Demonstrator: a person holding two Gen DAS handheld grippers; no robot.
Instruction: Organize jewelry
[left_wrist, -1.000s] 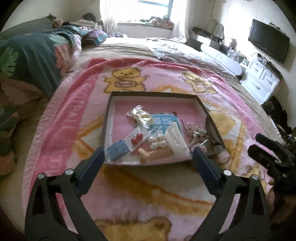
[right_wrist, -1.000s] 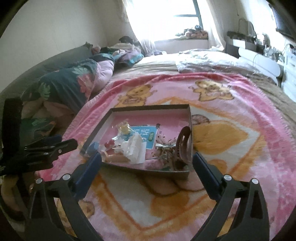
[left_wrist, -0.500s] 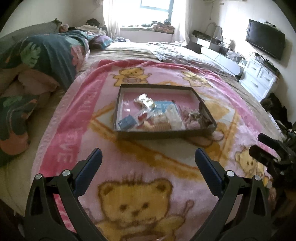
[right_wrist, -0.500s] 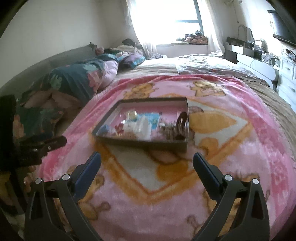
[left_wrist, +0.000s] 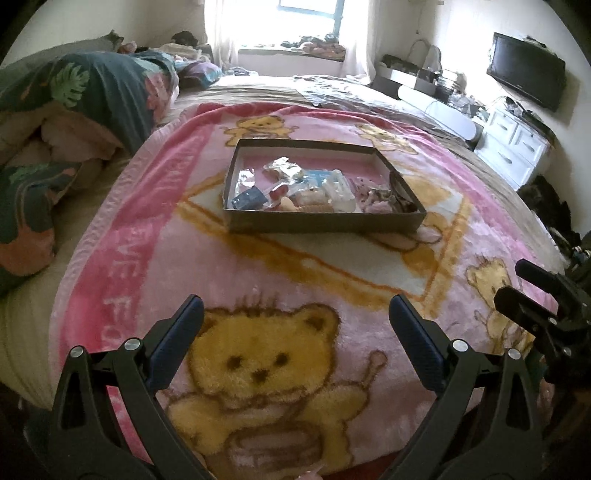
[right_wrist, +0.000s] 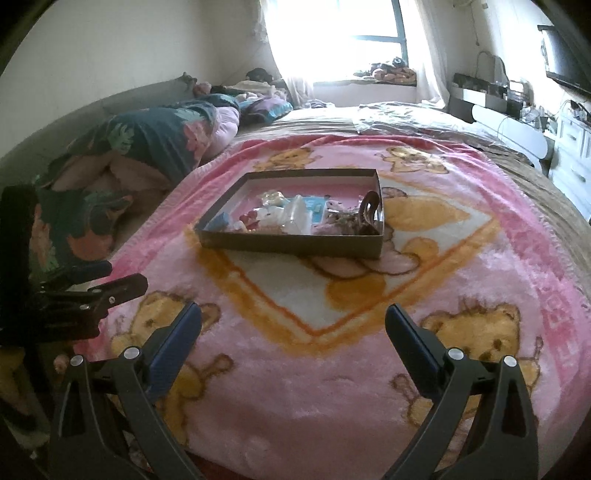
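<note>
A shallow dark cardboard tray (left_wrist: 321, 221) (right_wrist: 291, 243) lies on a pink teddy-bear blanket in the middle of the bed. It holds small bagged jewelry pieces, a blue card (left_wrist: 249, 197), red beads (left_wrist: 277, 191), a beaded bracelet (left_wrist: 314, 208) and a brown hair claw (right_wrist: 370, 206) at its right end. My left gripper (left_wrist: 295, 319) is open and empty, well back from the tray above the blanket's near edge. My right gripper (right_wrist: 293, 321) is open and empty, also well back. Each gripper shows at the side of the other's view.
The pink blanket (left_wrist: 147, 229) covers the near bed. A crumpled dark floral duvet (left_wrist: 92, 96) lies at the left. White drawers (left_wrist: 517, 144) and a wall TV (left_wrist: 526, 75) stand at the right. A window is at the far end.
Both grippers have drawn back from the tray toward the near edge of the bed. The tray now looks smaller and farther away. Both stayed open and empty.
</note>
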